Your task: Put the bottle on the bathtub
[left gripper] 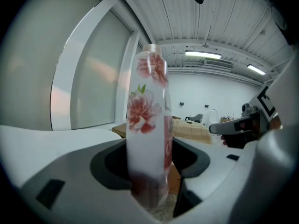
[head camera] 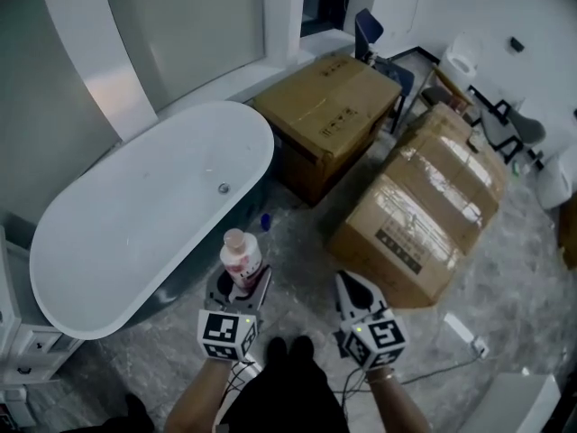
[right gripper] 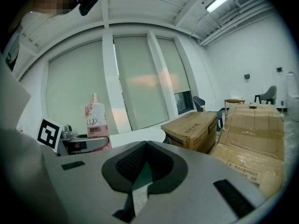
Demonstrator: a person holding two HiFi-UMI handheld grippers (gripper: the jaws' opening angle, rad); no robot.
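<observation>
The left claw (head camera: 237, 287) grips the upright bottle (head camera: 242, 258), bathtub (head camera: 108, 242) ahead-left of it; the right claw (right gripper: 145, 146) is closed, empty.

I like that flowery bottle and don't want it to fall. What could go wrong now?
1. The left gripper has its jaws on only the lower part of the tall bottle, so it might tip or slip while carried.
2. The bathtub looks smooth and curved, so the bottle could slide in or fall to the floor if set near the edge.
</observation>
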